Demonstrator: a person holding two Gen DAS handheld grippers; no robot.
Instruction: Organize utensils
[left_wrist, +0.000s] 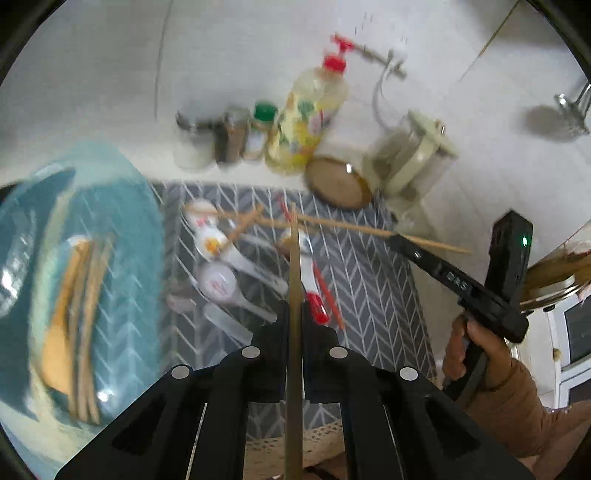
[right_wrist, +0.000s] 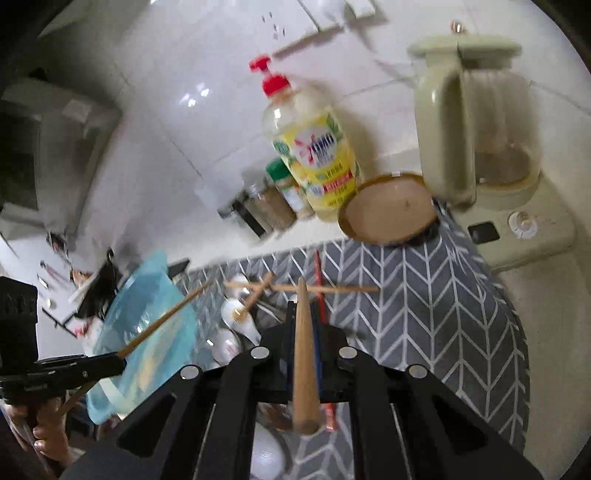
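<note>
My left gripper (left_wrist: 294, 314) is shut on a wooden chopstick (left_wrist: 293, 258) that runs straight up between the fingers, above the grey herringbone mat (left_wrist: 369, 280). My right gripper (right_wrist: 303, 310) is shut on another wooden chopstick (right_wrist: 304, 369), thick end toward the camera. Each gripper shows in the other's view: the right gripper (left_wrist: 397, 239) at the right, the left gripper (right_wrist: 120, 360) at the lower left. On the mat lie white ceramic spoons (left_wrist: 214, 243) (right_wrist: 236, 317), loose wooden chopsticks (right_wrist: 332, 288) and red chopsticks (left_wrist: 327, 291). A blue bowl (left_wrist: 122, 295) (right_wrist: 155, 325) on the left holds wooden utensils (left_wrist: 85, 317).
Behind the mat stand a yellow dish-soap bottle (right_wrist: 317, 158), spice jars (right_wrist: 273, 206), a round wooden lid (right_wrist: 388, 210) and a pale green kettle (right_wrist: 476, 129) on its base. A tiled wall rises behind them. A person's hand (left_wrist: 476, 354) holds the right gripper's handle.
</note>
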